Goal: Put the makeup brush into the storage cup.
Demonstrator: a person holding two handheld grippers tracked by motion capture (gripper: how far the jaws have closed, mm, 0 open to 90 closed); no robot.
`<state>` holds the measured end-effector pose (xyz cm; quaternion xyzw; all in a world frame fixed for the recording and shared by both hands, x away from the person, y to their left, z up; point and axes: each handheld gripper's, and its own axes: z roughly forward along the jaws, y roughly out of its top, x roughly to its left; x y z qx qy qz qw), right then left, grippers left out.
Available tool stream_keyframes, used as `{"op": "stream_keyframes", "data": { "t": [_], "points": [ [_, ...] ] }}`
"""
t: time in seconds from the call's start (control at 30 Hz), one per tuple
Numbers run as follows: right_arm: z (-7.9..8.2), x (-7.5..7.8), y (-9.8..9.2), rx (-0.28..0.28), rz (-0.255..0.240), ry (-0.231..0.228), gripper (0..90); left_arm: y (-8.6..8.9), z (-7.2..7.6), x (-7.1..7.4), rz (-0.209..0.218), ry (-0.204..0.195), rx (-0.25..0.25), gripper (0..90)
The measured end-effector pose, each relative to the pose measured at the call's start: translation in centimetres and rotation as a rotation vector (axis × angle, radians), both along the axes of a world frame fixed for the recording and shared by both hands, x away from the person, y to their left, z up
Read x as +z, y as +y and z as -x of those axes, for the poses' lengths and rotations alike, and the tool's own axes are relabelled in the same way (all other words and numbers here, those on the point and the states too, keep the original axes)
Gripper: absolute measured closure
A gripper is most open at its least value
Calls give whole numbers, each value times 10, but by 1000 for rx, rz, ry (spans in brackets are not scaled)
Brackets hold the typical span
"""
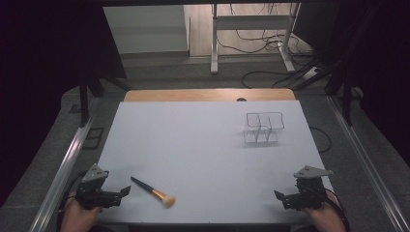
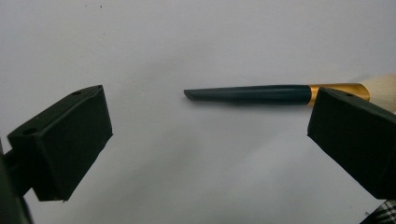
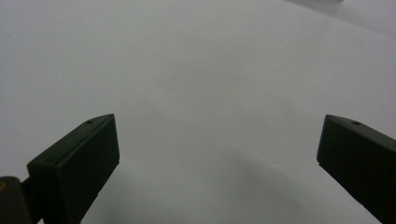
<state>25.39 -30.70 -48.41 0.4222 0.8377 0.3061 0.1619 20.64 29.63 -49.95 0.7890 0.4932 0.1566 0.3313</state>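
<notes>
1. Table (image 1: 203, 145): a white work surface, seen whole in the high view, with a strip of bare wood exposed along its far edge. In both gripper views it is reduced to a plain pale ground behind the jaws.

2. Wire rack (image 1: 263, 127): a thin-framed holder of two compartments, standing upright on the far right part of the table, well apart from both grippers. In the right gripper view a faint grey shape is seen at the top right corner; it may be the rack's base, but it is too blurred to tell.

3. Left gripper (image 1: 118, 194): held at the near left corner of the table. Its jaws are spread wide and nothing is held between them, as is shown most clearly in the left gripper view (image 2: 210, 135).

4. Right gripper (image 1: 282, 199): held at the near right corner. Its jaws are likewise parted and unloaded; in the right gripper view (image 3: 217, 154) bare table is seen between them.

5. Makeup brush (image 1: 152, 191): laid flat on the near left part of the table, just beside the left gripper, untouched. The dark handle (image 2: 247, 94), gold ferrule (image 2: 338, 88) and pale bristles (image 2: 385, 86) are resolved in the left gripper view, where the bristle end is partly hidden behind one jaw.
</notes>
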Motion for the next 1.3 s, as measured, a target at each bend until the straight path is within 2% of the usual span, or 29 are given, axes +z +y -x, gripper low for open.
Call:
{"op": "stream_keyframes", "data": {
  "t": [0.3,0.57,0.93,1.3],
  "points": [
    [-1,-1,1,4,5,4,0,-5,-2,3,19,17,-19,3],
    [-2,-1,1,6,6,7,0,-11,-6,5,8,22,-34,4],
    [-2,0,1,4,9,2,0,-13,-11,7,-11,51,-50,6],
    [-2,-1,1,10,11,6,0,-23,-17,12,-23,75,-113,5]
  ]
}}
